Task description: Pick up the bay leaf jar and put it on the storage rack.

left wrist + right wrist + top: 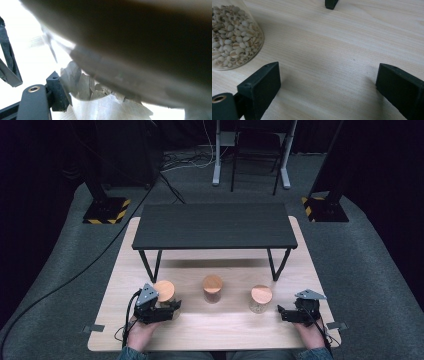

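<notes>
Three glass jars with round wooden lids stand in a row on the light wooden table (220,332). My left gripper (171,308) is closed around the left jar (164,291). In the left gripper view that jar (130,50) looms very close, with flaky dried pieces inside, and one black pad (58,95) presses its glass; the other pad is hidden. The middle jar (212,288) stands alone. My right gripper (281,313) rests open on the table just right of the right jar (261,298). Its jaws (329,85) are wide apart over bare wood, with the jar of pale grains (232,42) at upper left.
A low black shelf (214,225) on thin legs stands across the back of the table, behind the jars. One of its feet (331,3) shows ahead of the right gripper. Grey carpet, cables and stand bases surround the table.
</notes>
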A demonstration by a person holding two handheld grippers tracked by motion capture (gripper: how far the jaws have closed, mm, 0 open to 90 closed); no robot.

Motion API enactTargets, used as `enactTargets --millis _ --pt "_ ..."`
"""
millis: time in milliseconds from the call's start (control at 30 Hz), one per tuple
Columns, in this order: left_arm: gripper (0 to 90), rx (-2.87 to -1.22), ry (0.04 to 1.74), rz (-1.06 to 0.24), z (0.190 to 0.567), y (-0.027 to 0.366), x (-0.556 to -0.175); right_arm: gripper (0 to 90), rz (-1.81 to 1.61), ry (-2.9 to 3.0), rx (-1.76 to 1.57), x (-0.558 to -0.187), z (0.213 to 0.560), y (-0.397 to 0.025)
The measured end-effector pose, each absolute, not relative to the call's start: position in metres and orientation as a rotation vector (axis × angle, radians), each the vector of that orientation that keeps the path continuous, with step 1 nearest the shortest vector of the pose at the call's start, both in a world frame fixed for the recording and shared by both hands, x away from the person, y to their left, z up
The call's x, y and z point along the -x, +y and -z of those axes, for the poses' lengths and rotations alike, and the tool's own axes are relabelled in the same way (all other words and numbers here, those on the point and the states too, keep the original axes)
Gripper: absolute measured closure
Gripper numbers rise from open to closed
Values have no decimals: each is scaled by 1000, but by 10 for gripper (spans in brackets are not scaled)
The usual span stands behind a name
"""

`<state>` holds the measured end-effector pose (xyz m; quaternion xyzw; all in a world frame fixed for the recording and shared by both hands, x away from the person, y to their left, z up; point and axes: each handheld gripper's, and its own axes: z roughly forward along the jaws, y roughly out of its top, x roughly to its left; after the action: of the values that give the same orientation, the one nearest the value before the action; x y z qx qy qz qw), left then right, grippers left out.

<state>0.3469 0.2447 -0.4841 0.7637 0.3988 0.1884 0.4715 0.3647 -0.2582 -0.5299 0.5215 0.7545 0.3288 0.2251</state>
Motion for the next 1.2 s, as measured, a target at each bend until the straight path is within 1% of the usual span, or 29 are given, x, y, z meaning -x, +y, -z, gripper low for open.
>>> enactTargets --millis 500,800,1200 --pt "233 -1882 975 -457 481 246 -347 48 -908 2081 -1440 -365 530 -258" --pt "240 -1853 980 -447 476 249 -344 48 -908 2081 -1440 -365 530 -258" --pt "244 -1848 975 -472 457 256 -342 48 -909 2081 -1440 -365 530 -258"
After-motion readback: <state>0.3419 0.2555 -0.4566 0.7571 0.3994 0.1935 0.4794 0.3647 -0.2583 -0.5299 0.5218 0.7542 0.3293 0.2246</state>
